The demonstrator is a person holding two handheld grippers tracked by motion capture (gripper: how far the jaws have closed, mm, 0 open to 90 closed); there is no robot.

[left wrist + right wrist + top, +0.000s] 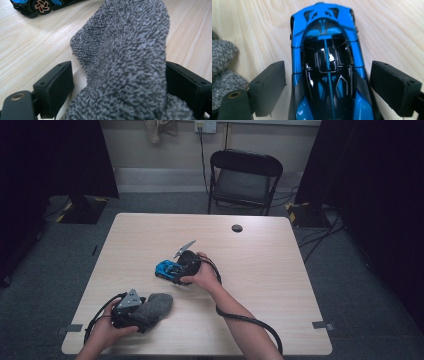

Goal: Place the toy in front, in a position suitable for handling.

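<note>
A blue and black toy car (166, 268) stands near the middle of the wooden table (270, 270). My right gripper (176, 270) is open, one jaw on each side of the car (328, 62) with a gap at both sides (328, 67). A grey fluffy cloth (156, 306) lies near the front left of the table. It runs between the jaws of my left gripper (144, 314), which is open (118, 67). The cloth (125, 62) touches the right jaw and stands clear of the left one. The car's wheel (41, 5) shows beyond the cloth, and the cloth's edge (224, 67) lies left of the car.
A black folding chair (245, 177) stands behind the table's far edge. A round cable hole (237, 228) sits near the far side of the table. Tape marks (320, 324) lie at the front corners. Dark curtains flank the room, and cables run over the floor at right.
</note>
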